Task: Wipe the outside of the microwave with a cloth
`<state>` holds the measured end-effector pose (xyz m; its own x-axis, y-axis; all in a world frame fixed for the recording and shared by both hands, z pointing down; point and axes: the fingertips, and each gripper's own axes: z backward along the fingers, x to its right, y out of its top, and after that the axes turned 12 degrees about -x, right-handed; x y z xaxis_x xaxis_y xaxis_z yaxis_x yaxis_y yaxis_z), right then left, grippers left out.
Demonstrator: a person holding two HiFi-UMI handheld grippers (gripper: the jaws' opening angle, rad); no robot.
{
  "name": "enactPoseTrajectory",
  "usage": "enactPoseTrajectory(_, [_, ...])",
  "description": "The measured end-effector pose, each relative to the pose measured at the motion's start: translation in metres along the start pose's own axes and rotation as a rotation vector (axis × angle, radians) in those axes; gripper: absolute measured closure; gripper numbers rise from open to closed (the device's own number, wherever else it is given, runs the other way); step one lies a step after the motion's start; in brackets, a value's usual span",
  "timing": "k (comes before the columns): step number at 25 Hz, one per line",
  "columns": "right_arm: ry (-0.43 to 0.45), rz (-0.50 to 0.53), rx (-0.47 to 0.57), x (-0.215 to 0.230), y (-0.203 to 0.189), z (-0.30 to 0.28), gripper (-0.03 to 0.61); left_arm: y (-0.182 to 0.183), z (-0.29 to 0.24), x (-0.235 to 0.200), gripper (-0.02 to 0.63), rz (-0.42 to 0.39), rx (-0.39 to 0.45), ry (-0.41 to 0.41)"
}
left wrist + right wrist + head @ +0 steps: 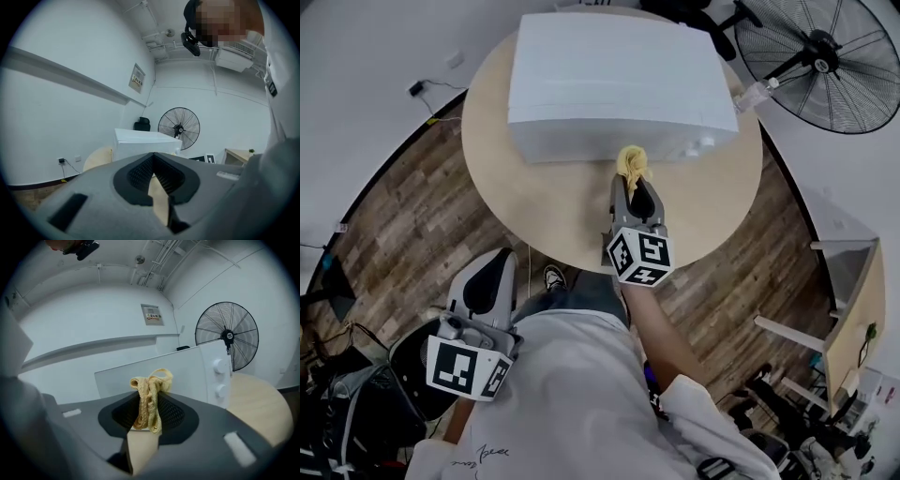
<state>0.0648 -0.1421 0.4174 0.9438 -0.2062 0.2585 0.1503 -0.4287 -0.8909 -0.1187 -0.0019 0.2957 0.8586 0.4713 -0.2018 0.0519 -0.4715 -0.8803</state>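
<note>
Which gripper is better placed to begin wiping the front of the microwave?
Right. The right gripper has its jaws shut on the yellow cloth, close to the microwave front. The left gripper is shut, empty, beside the person, off the table.

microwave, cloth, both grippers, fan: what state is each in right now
microwave: door shut, standing on the round table.
cloth: bunched up, clamped in the right gripper, close to the microwave's front.
right gripper: shut on the cloth.
left gripper: shut, empty, held low off the table.
fan: blades look still.
</note>
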Motion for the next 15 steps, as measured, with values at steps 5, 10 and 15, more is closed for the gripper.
enactPoseTrajectory(5, [-0.084,-0.028,0.011,0.046,0.000,0.016,0.459,0.001,-0.013,0.017,0.620,-0.026,-0.016,-0.039])
enactPoseTrajectory(10, [-0.152,-0.046,0.017,0.089,0.005,0.024,0.459,0.004,-0.033,0.031,0.620,-0.038,-0.034,-0.073])
enactPoseTrajectory(15, [-0.218,-0.068,0.013,0.134,0.006,0.028,0.459,0.009,-0.054,0.045,0.620,-0.049,-0.051,-0.099])
